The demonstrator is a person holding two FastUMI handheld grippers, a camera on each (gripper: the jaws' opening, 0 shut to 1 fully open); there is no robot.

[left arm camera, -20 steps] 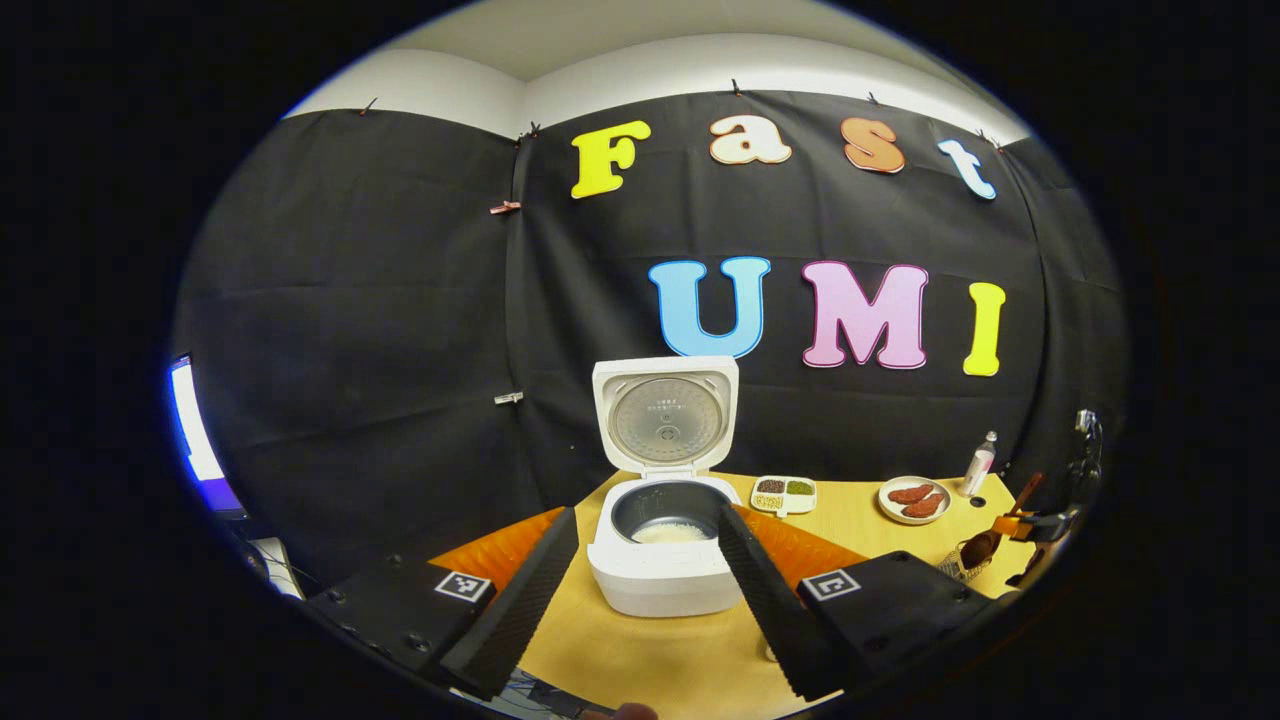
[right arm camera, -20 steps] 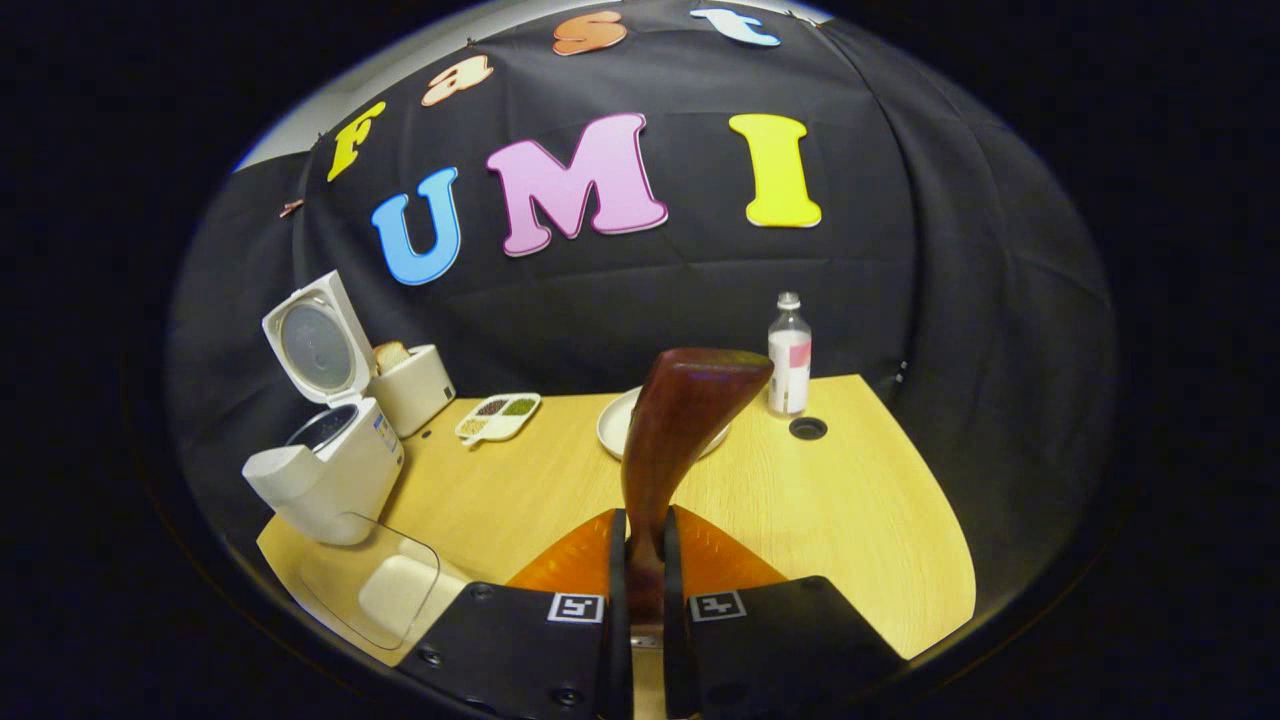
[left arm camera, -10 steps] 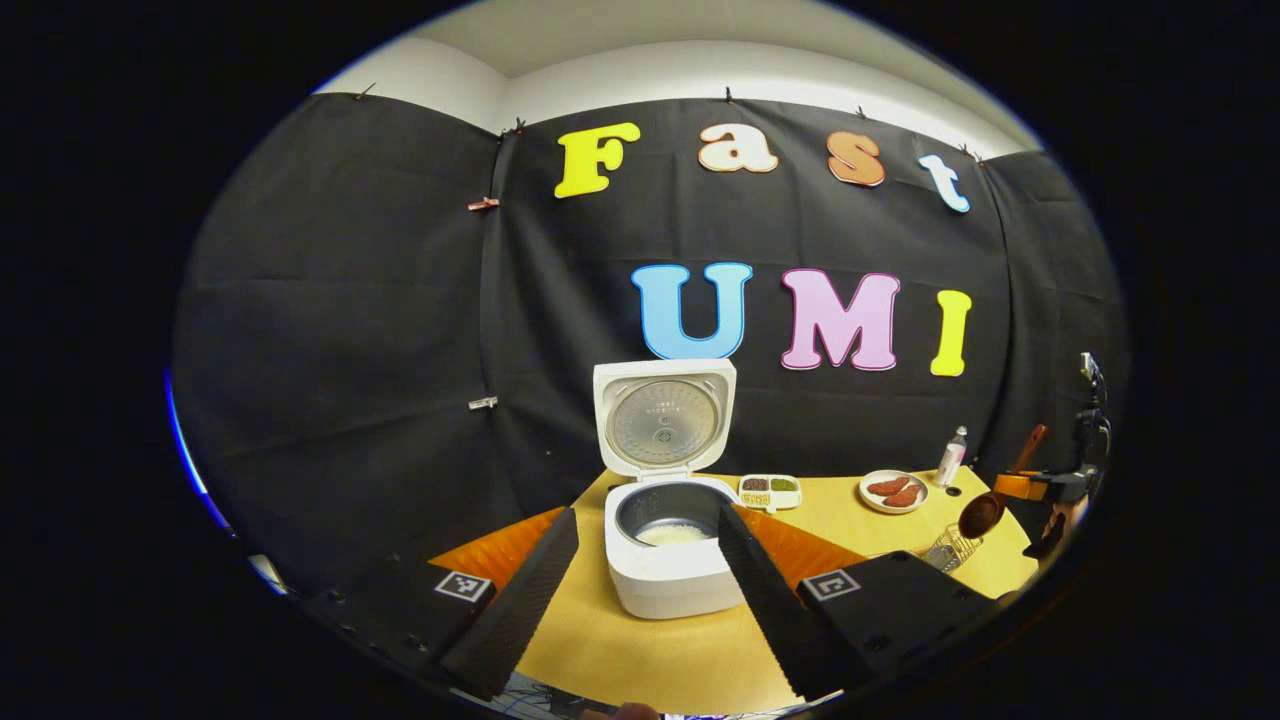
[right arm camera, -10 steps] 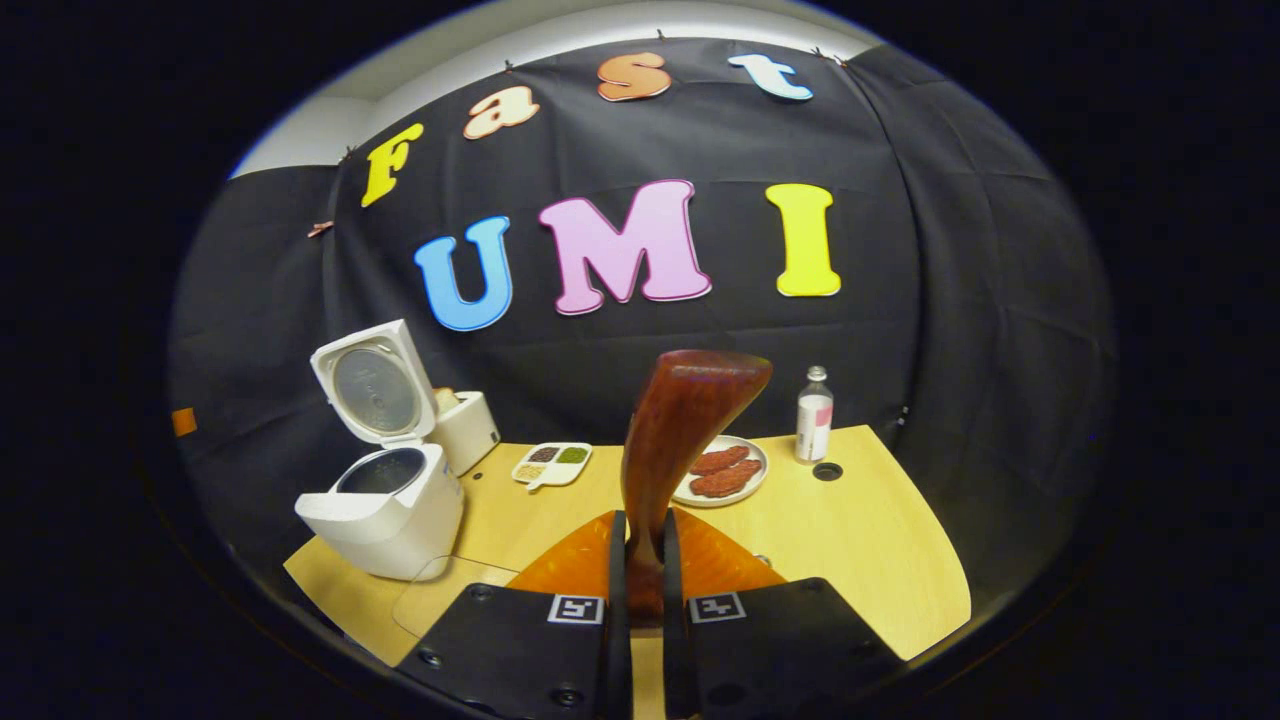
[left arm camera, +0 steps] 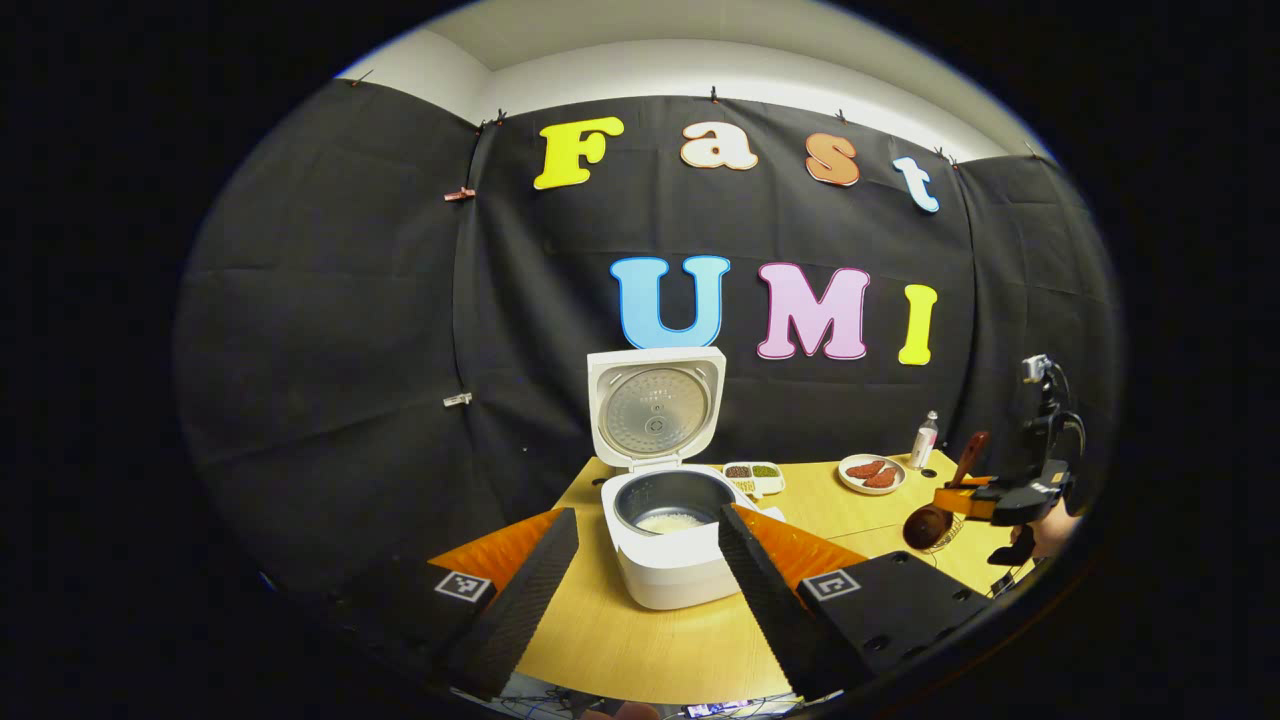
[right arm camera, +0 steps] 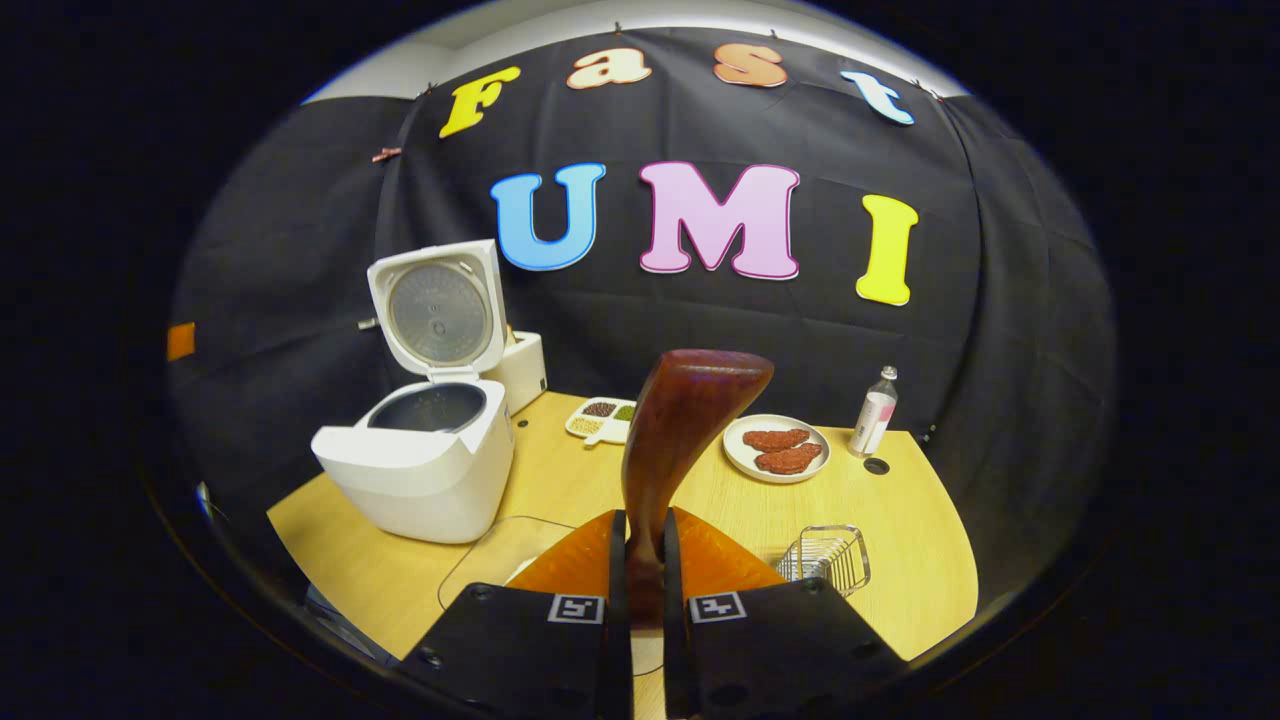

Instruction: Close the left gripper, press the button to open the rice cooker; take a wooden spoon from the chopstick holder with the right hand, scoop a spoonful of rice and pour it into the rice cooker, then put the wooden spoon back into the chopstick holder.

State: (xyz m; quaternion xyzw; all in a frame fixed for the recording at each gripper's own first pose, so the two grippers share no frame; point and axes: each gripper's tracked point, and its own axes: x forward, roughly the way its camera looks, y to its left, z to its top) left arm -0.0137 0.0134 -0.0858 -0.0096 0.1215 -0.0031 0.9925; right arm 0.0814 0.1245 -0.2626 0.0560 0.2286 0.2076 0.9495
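right gripper point(right arm camera: 640, 560) clamped on the handle of the wooden spoon point(right arm camera: 680, 420), whose long axis runs along the fingers, bowl foremost. chopstick holder point(right arm camera: 825, 560) lies at four o'clock of the spoon, near; the open rice cooker point(right arm camera: 420, 460) at ten o'clock. left gripper point(left arm camera: 640, 590) spread wide, empty, facing the cooker.

Evenly lit from overhead, moderately bright. Soft glare on the inner lid of the rice cooker point(left arm camera: 655, 410), with only faint shadow on the table point(right arm camera: 900, 540) beneath it. Sharp around the cooker, strongly bent by fisheye toward the rims farther out. Slightly soft on the close wooden spoon point(right arm camera: 680, 430).
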